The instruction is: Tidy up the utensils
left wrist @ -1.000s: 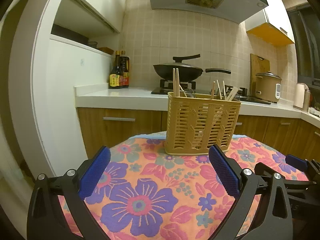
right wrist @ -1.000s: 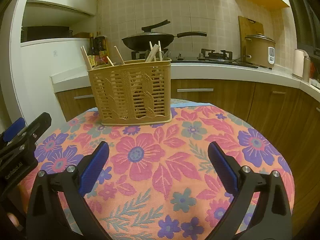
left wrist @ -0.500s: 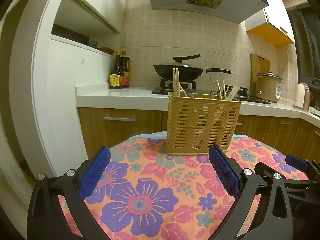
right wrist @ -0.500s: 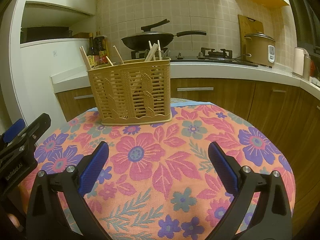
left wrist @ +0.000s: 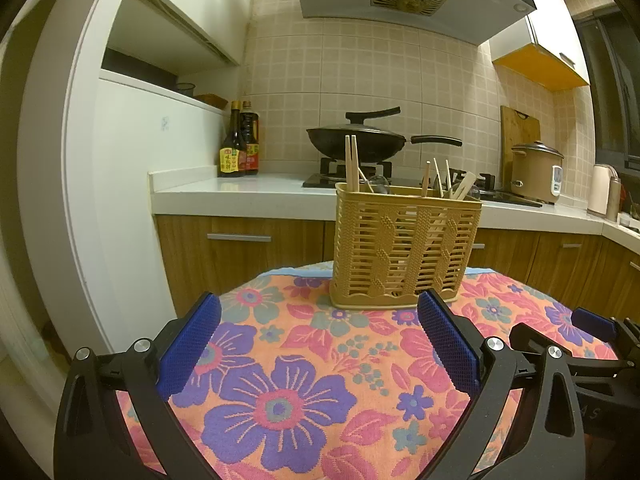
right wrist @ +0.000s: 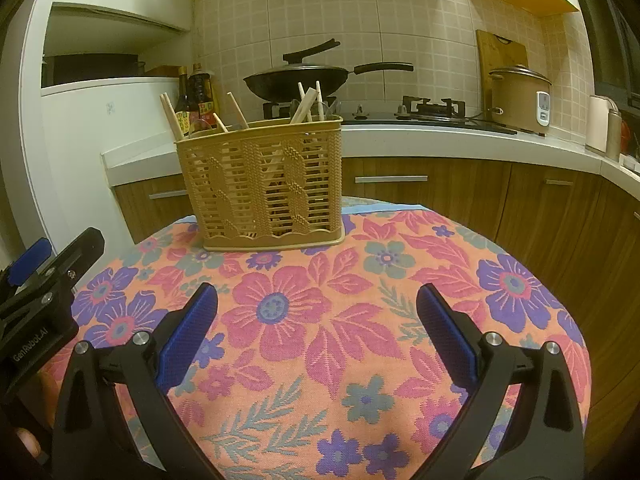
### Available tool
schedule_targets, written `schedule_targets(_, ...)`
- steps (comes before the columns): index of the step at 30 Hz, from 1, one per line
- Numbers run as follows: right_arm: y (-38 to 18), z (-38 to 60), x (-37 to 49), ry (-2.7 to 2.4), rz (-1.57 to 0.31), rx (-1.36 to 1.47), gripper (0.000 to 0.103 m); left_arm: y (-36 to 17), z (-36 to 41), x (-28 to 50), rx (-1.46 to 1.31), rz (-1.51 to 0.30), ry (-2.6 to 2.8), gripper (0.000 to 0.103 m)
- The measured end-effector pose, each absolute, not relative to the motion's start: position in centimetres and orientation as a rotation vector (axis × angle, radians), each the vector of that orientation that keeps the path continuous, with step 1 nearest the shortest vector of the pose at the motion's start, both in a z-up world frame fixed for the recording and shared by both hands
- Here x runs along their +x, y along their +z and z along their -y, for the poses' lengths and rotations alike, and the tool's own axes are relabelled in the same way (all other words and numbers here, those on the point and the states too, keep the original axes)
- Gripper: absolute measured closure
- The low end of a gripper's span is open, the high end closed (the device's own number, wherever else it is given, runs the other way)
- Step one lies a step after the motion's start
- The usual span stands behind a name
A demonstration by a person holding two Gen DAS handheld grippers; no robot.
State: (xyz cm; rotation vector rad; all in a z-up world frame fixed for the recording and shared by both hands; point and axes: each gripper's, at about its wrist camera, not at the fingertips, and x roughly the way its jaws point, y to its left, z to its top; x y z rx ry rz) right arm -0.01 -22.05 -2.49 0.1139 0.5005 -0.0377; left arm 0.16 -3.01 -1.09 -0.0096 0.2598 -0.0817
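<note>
On floral tablecloth point(left wrist: 280, 392), basket point(left wrist: 404, 248) of chopsticks point(left wrist: 352, 162), maybe spoons, both jaws wide, empty.

Slatted plastic basket point(left wrist: 406, 248); woven floral cloth point(right wrist: 332, 320).

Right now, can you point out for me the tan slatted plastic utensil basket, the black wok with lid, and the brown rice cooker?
Tan slatted plastic utensil basket point(left wrist: 404, 252), left wrist view: front wall.
Black wok with lid point(right wrist: 296, 78), right wrist view: bowl side.
Brown rice cooker point(right wrist: 516, 100), right wrist view: body front.
</note>
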Motion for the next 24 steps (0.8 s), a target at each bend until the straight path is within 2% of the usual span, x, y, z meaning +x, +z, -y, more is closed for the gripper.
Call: schedule_targets(24,-2.49,22.07,-0.06,-0.038,-0.5,0.116,0.008,-1.14,3.02,0.23,-0.005,-0.263,-0.087,0.008)
